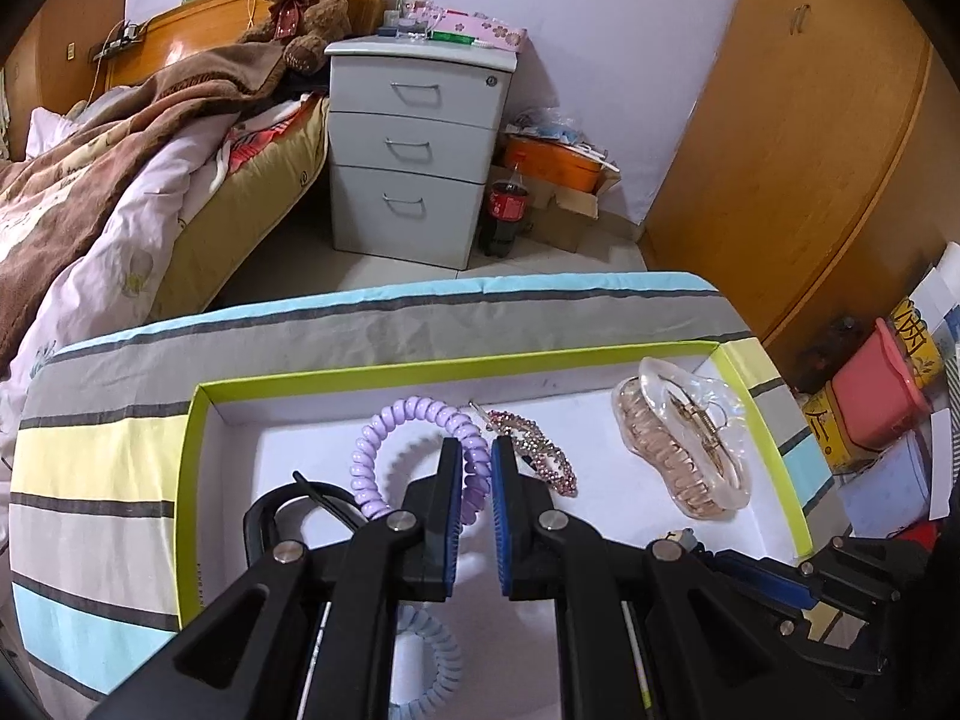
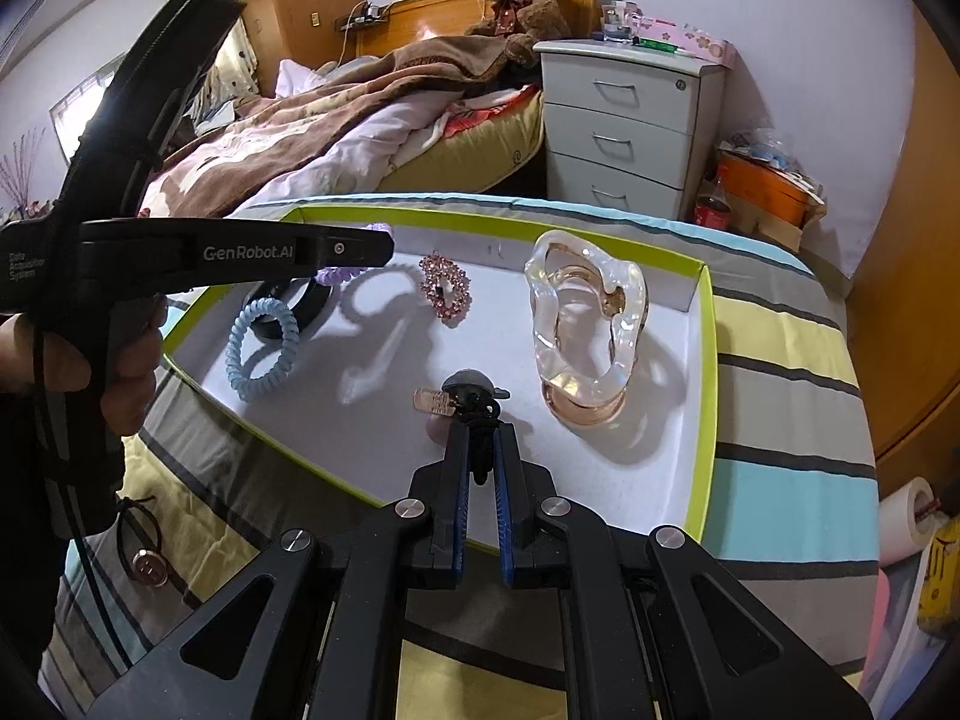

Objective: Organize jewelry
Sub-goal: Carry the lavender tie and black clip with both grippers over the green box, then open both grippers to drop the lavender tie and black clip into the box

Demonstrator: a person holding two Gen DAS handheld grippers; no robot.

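A shallow white box with a lime rim [image 1: 420, 371] [image 2: 708, 324] lies on a striped cloth. My left gripper [image 1: 477, 450] hovers over it, jaws slightly apart around the purple spiral hair tie [image 1: 396, 420], which hangs at its tips. My right gripper [image 2: 480, 426] is shut on a black hair tie with a grey charm and gold tag [image 2: 462, 399], held just above the box floor. In the box lie a pink rhinestone clip [image 1: 534, 450] [image 2: 445, 289], a clear and rose claw clip [image 1: 678, 444] [image 2: 585, 324], a blue spiral tie [image 2: 261, 348] and a black band [image 1: 288, 504].
A black hair tie with a round charm [image 2: 144, 564] lies on the striped cloth [image 1: 96, 480] left of the box. A bed [image 1: 120, 180], a grey drawer unit [image 1: 414, 156] and a wooden wardrobe [image 1: 810, 150] stand behind.
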